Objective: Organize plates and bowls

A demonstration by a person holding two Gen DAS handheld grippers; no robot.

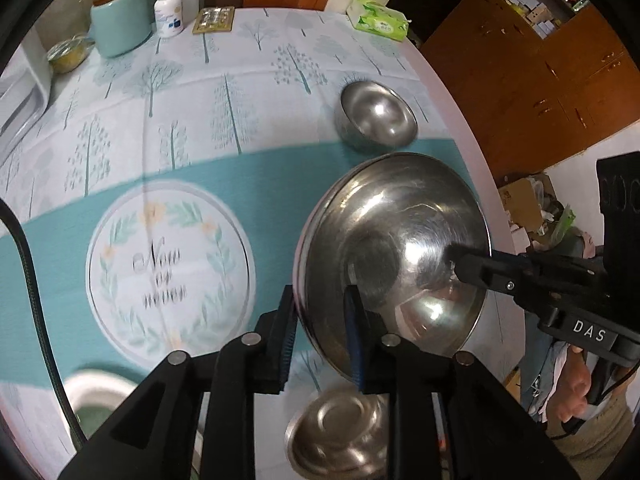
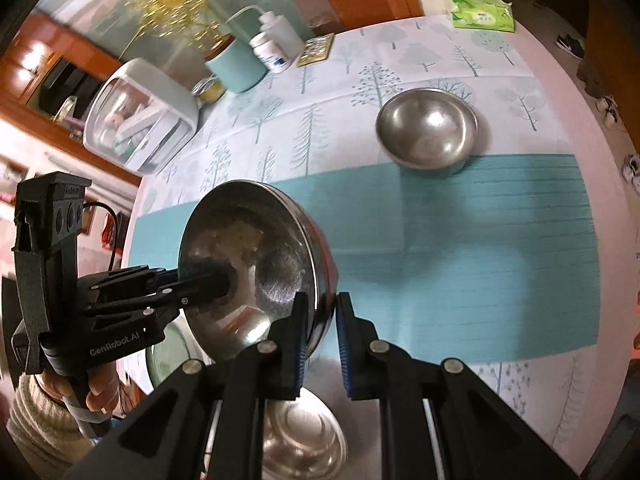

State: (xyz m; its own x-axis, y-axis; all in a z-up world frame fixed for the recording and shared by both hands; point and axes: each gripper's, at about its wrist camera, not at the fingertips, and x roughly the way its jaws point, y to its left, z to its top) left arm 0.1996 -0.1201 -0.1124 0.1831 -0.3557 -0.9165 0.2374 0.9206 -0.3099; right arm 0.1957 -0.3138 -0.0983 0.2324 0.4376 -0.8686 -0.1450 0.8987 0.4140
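Observation:
A large steel bowl (image 1: 392, 240) hangs tilted above the table, gripped on two sides. My left gripper (image 1: 320, 332) is shut on its near rim, one finger outside and one inside. My right gripper (image 2: 322, 332) is shut on the opposite rim of the same bowl (image 2: 248, 264). In the left wrist view the right gripper (image 1: 464, 268) comes in from the right, one finger inside the bowl. A smaller steel bowl (image 1: 376, 120) (image 2: 428, 132) stands upright on the cloth beyond. Another steel dish (image 1: 340, 432) (image 2: 304, 440) lies right under the lifted bowl.
A pale ceramic bowl (image 1: 92, 396) sits at the near left. At the far end stand a teal canister (image 1: 120, 20), a pill bottle (image 1: 169, 10), a tissue pack (image 1: 378, 18) and a white box (image 2: 140, 116). The round table's edge (image 1: 476, 140) curves along the right.

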